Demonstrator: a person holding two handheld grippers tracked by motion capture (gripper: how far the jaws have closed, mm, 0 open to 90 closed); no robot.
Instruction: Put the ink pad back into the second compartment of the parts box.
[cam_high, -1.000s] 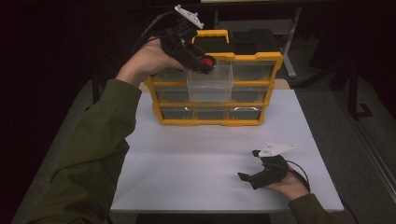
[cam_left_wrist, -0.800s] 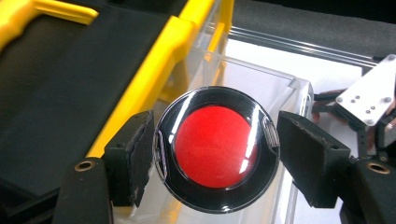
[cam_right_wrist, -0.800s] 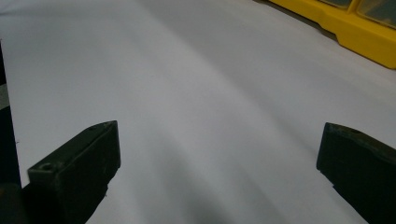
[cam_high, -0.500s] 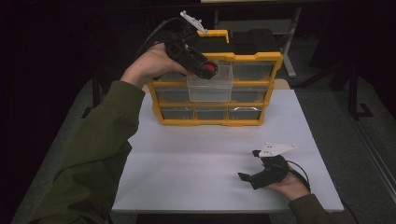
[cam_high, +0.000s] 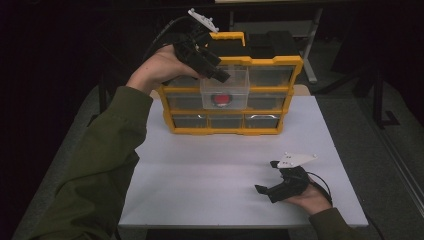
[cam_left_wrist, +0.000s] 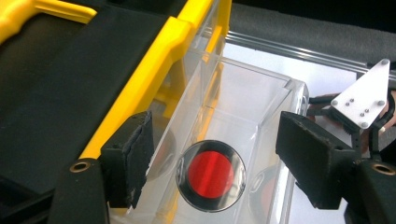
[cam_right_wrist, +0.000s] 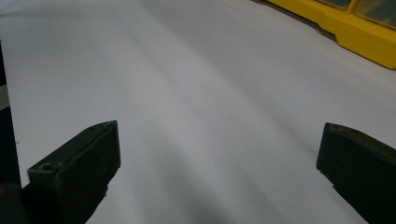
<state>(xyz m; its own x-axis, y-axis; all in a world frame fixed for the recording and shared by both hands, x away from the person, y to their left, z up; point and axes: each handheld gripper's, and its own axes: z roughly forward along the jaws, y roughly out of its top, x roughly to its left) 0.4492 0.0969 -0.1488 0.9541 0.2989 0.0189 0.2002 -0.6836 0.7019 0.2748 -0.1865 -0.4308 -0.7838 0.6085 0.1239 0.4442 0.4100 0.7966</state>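
One item under inspection: small round red disc (cam_left_wrist: 211, 175) with a silvery rim, lying flat on the floor of a clear plastic drawer (cam_high: 225, 85). Drawer pulled out towards the near side from the middle of the yellow plastic organiser (cam_high: 280, 95) at the far end of the white bench (cam_high: 210, 175). Holds nothing else visible.

Left claw (cam_left_wrist: 217, 128) poised over the open drawer, pointing down into it. Jaws just been opening, now part-way apart, pads clear of the disc and of the drawer walls; disc lying below the gap, not gripped.

Right claw (cam_high: 265, 177) resting at the near right of the bench, well apart from the organiser. Jaws wide, nothing between them.

Handling, as judged: light, rigid, smooth-faced, likely slippery and prone to slide on the slick drawer floor. Best taken across the rim, edge to edge, rather than by the flat faces. Little room beside it for the pads; risk of knocking the thin drawer walls.

Remaining drawers shut. Contents behind the cloudy fronts not possible to tell.
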